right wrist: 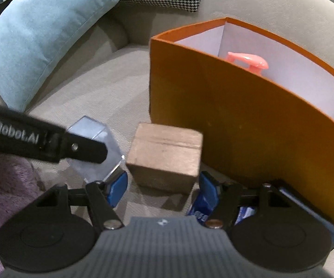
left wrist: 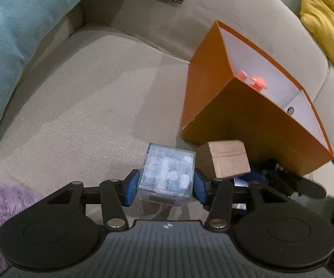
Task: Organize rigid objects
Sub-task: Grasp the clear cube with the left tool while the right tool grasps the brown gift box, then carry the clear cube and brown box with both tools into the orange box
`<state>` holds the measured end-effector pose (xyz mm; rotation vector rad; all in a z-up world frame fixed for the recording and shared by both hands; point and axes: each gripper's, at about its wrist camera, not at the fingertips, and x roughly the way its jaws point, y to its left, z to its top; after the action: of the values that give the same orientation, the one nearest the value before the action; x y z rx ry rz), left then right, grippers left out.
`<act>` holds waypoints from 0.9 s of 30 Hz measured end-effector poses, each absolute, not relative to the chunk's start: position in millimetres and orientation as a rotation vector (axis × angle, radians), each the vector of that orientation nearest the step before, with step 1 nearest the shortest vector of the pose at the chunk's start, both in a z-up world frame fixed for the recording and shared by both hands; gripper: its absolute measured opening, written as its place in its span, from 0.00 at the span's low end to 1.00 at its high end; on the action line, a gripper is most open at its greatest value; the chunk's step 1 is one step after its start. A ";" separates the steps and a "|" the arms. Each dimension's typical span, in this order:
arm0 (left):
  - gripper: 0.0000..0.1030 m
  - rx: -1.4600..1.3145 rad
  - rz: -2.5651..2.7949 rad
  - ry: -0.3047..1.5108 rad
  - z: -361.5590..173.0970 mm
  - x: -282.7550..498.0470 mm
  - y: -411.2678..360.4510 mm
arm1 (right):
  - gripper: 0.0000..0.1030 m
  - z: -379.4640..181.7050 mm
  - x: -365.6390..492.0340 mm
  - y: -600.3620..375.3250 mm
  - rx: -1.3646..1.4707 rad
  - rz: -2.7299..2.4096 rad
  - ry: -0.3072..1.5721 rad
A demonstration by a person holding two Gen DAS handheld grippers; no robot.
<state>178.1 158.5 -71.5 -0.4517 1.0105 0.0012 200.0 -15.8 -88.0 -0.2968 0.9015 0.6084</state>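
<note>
- The left tongs (left wrist: 165,186) are matte black, with blue pads on the fingertips (left wrist: 133,186).
- Black link bars run back from each finger, pinned with round silver screws, down to two big black discs in the lower corners of the frame.
- Between the discs sits a ribbed grey housing with a small white round mark at its top edge.
- The right tongs (right wrist: 163,190) have the same build: blue pads, silver screws, ribbed grey body.
- White lettering ending "nRobot.AI" runs along the black arm at the left of the right wrist view.
</note>
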 end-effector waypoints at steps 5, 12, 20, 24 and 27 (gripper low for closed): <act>0.54 -0.445 0.010 1.005 -71.3 178.7 158.3 | 0.64 -90.1 198.6 -10.6 -0.271 0.556 0.865; 0.54 -0.415 0.016 0.983 -69.0 178.1 152.7 | 0.59 -71.4 198.5 -19.1 -0.250 0.551 0.842; 0.54 -0.384 0.009 0.926 -54.7 165.2 148.8 | 0.58 -44.9 181.1 -32.4 -0.223 0.556 0.819; 0.54 -0.413 -0.034 0.894 -36.7 151.1 141.9 | 0.58 -26.7 171.0 -51.0 -0.176 0.560 0.809; 0.55 -0.439 -0.077 0.870 -16.1 143.6 136.7 | 0.58 -5.1 163.4 -73.6 -0.119 0.551 0.786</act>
<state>143.6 136.7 -16.1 -0.4395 0.8701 -0.0775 163.4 -73.6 -5.1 -0.1187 0.7856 0.5511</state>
